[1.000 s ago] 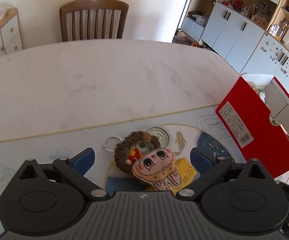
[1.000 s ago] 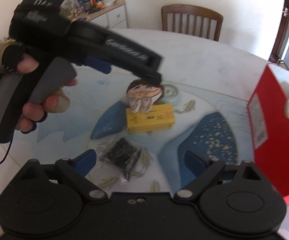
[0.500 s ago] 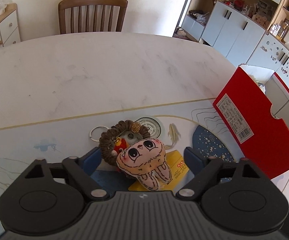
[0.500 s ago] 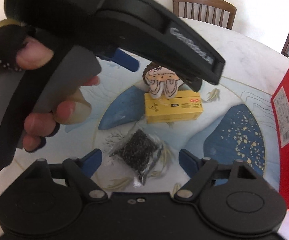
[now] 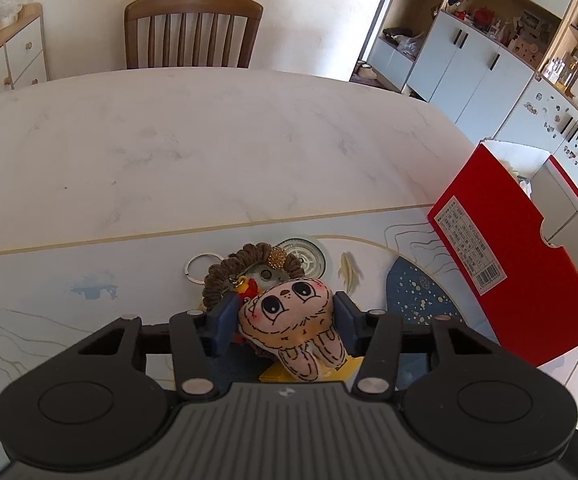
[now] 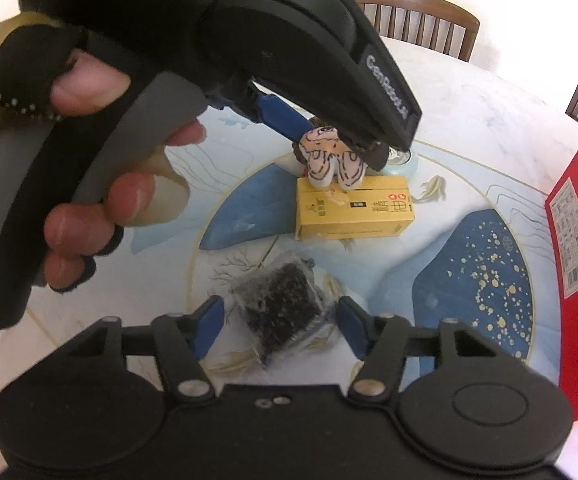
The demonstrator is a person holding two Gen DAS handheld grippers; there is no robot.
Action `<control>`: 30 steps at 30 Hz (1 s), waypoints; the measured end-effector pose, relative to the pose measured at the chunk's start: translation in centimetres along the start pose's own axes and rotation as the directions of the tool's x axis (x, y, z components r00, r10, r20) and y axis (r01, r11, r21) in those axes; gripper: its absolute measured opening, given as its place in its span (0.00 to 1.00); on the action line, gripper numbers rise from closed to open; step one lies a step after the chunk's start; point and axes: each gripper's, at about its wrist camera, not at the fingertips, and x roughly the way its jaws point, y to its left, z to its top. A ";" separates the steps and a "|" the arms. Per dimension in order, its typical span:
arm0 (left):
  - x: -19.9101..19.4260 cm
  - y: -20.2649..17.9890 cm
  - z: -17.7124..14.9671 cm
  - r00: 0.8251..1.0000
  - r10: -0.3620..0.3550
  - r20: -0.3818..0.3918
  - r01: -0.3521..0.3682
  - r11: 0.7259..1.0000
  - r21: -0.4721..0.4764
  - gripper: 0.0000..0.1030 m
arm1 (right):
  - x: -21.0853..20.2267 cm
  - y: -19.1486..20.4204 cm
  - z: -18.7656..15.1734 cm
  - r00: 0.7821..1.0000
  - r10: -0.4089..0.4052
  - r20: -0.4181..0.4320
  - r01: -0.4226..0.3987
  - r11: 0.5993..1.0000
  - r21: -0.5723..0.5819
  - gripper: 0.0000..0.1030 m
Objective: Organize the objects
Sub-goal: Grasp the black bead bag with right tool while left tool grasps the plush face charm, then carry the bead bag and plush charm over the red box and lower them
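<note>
The left claw [image 5: 283,318] pinches a small pink plush rabbit-faced charm [image 5: 289,314] between its blue pads, just above a flat yellow cardboard box [image 6: 355,212] on the painted blue-and-white worktop [image 6: 489,280]. Whether the charm is clear of the brown woven ring [image 5: 245,264] and metal key ring [image 5: 201,267] behind it cannot be told. The right claw [image 6: 279,320] is spread around a clear packet of black granules [image 6: 283,306], its pads on either side but apart from it.

By my reading the sorting has barely begun: the yellow box, the packet and a round pale disc [image 5: 307,256] all lie on the worktop, and the open red cardboard box [image 5: 517,256] at the right edge looks the likely destination. Its inside is mostly cut off, so its contents are unclear.
</note>
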 end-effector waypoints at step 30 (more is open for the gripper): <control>-8.0 -5.7 0.6 0.991 -0.088 0.102 0.077 0.992 0.099 0.48 | -9.5 -5.2 -0.8 0.986 -0.058 0.157 0.027 0.981 0.194 0.35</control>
